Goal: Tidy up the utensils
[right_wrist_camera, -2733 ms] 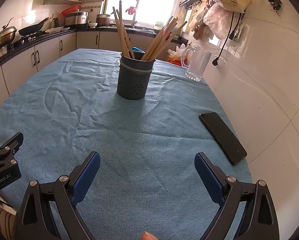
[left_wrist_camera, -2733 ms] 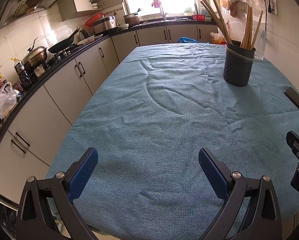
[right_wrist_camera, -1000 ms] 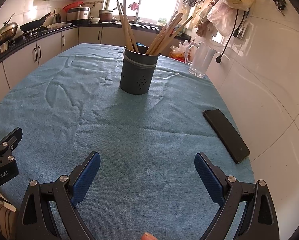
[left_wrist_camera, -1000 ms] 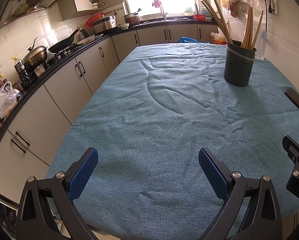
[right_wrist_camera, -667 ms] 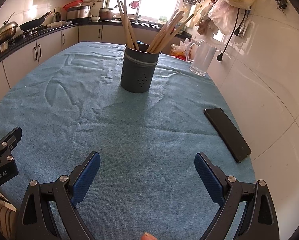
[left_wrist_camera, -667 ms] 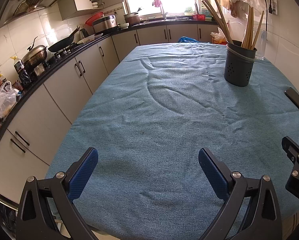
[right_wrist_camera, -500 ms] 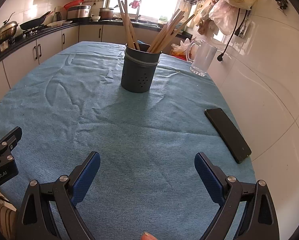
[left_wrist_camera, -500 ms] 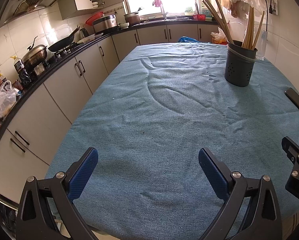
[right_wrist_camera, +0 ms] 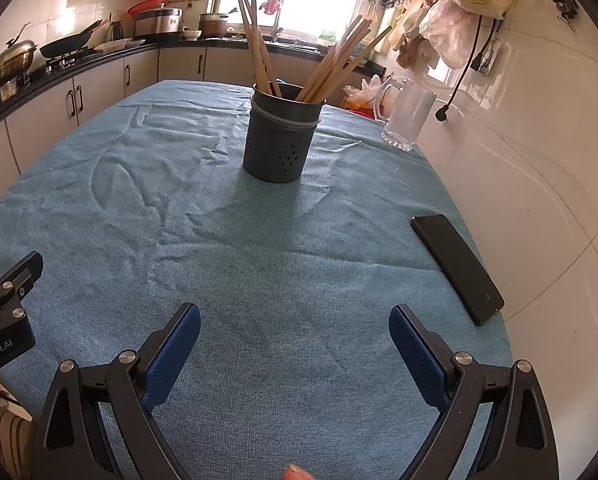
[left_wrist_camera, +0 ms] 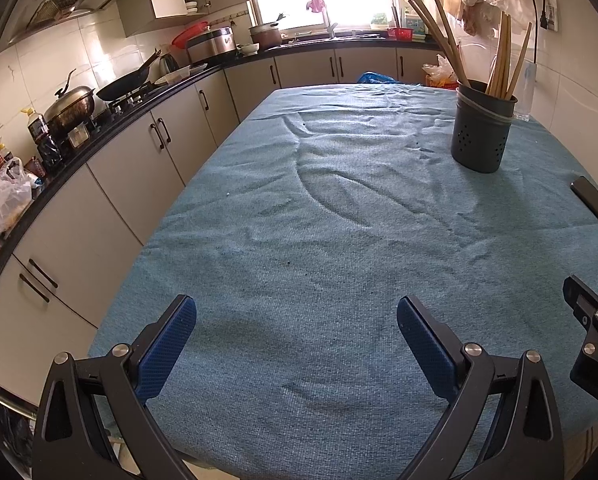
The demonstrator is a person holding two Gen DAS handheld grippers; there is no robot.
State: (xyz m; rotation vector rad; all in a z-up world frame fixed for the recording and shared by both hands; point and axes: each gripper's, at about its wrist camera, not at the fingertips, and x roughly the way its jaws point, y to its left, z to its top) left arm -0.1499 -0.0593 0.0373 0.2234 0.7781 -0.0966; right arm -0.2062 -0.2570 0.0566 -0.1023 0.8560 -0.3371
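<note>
We hold the left gripper [left_wrist_camera: 297, 334] and the right gripper [right_wrist_camera: 295, 338] low over the near part of the blue cloth [right_wrist_camera: 259, 248], both spread wide with nothing between the pads. The chopsticks [right_wrist_camera: 259, 48] all stand in the dark holder [right_wrist_camera: 281, 140] at the far middle, fanned in two bunches, and none lie loose, so this fits sorting done or about to start. Any reach should keep clear of the phone [right_wrist_camera: 457, 266] on the right and the glass mug [right_wrist_camera: 407, 118] just beyond the holder
</note>
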